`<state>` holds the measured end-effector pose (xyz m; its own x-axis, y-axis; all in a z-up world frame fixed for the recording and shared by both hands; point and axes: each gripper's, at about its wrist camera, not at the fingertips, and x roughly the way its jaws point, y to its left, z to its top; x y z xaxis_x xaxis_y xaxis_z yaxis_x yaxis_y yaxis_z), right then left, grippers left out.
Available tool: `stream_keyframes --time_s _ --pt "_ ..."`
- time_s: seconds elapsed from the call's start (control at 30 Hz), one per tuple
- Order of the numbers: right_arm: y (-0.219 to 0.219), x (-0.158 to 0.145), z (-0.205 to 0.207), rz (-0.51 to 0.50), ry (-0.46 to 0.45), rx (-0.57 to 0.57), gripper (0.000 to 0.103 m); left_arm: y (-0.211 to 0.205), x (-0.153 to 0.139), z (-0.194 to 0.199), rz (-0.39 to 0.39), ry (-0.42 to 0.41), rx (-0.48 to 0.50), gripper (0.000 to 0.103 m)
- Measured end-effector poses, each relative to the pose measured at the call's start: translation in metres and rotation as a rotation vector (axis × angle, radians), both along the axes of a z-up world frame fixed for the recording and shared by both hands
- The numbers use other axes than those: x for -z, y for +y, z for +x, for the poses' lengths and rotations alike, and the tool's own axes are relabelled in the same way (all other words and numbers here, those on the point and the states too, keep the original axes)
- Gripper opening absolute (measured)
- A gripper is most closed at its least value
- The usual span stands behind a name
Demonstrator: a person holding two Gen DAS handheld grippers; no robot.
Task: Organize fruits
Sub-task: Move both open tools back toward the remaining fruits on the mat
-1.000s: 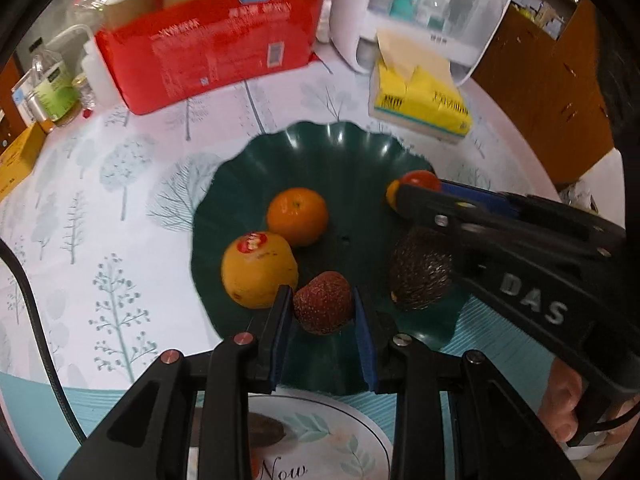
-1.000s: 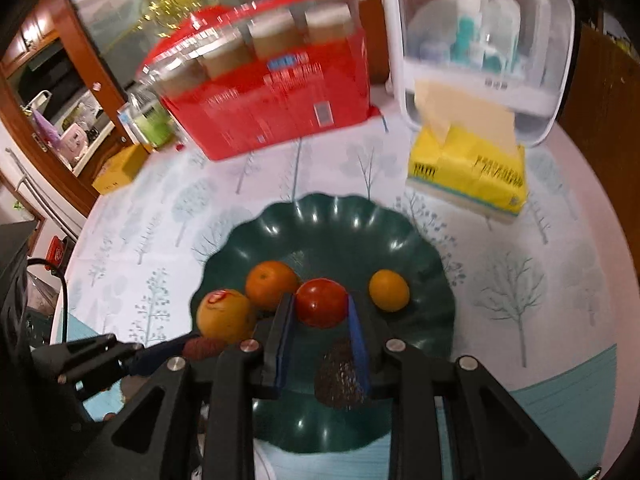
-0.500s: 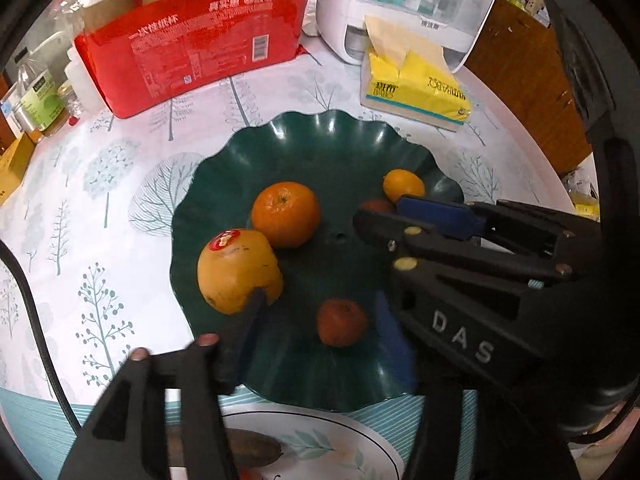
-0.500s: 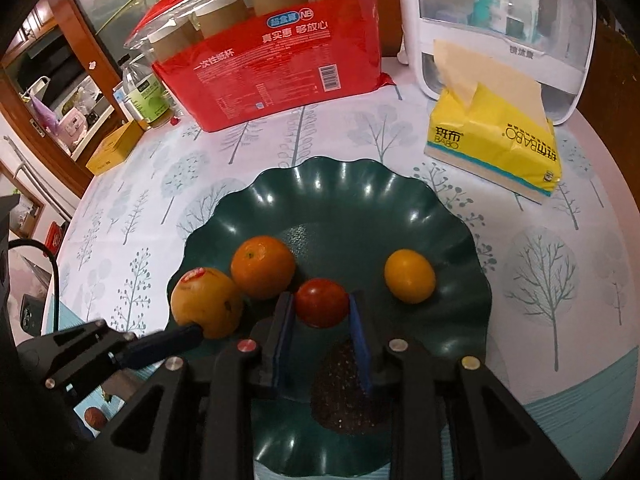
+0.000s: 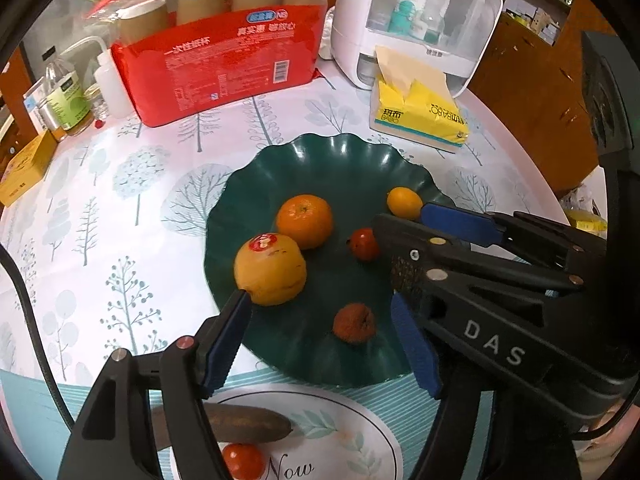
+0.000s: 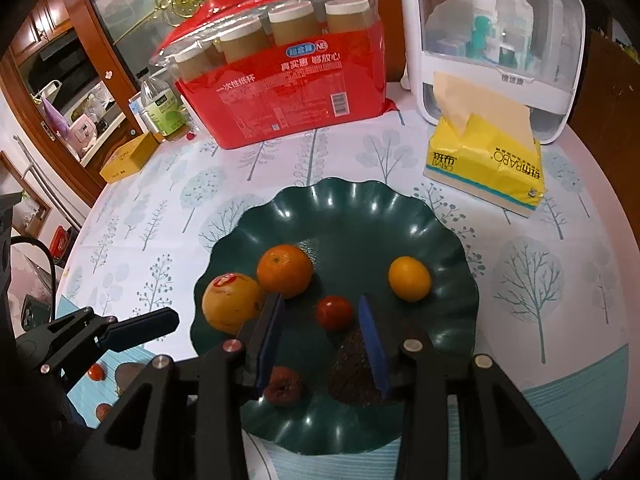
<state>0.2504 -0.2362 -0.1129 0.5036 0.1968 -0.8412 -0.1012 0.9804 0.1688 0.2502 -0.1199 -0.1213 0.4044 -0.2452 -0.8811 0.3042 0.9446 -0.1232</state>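
A dark green wavy plate (image 5: 352,168) (image 6: 400,216) holds an orange (image 5: 305,221) (image 6: 285,270), a yellow stickered fruit (image 5: 270,269) (image 6: 231,301), a small yellow citrus (image 5: 404,201) (image 6: 409,278), a red tomato (image 5: 364,244) (image 6: 335,313), a brown lychee (image 5: 354,323) (image 6: 283,385) and a dark avocado (image 6: 352,372). My left gripper (image 5: 320,344) is open, with the lychee lying free between its fingers. My right gripper (image 6: 322,344) is open just behind the tomato, which rests on the plate.
A white plate (image 5: 360,440) at the near edge holds a brown oblong fruit (image 5: 244,424) and a small tomato (image 5: 242,460). Behind the green plate stand a red pack of paper cups (image 6: 288,92), a yellow tissue pack (image 6: 484,160), a white storage box (image 6: 496,32) and bottles (image 5: 68,96).
My left gripper opened, let the lychee go onto the green plate and drew back. My right gripper opened and released the tomato onto the plate.
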Motion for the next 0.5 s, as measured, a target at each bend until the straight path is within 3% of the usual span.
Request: stream_keyframes --time_s 0.33,0.5 --pt "0.006 -0.014 -0.024 0.004 -0.008 0.003 0.04 0.019 -0.022 -0.024 -0.011 -0.022 -0.035 0.072" --pt "0.011 -0.034 -0.041 0.009 -0.033 0.0 0.04 0.032 -0.043 -0.043 -0.028 -0.047 -0.068 0.078"
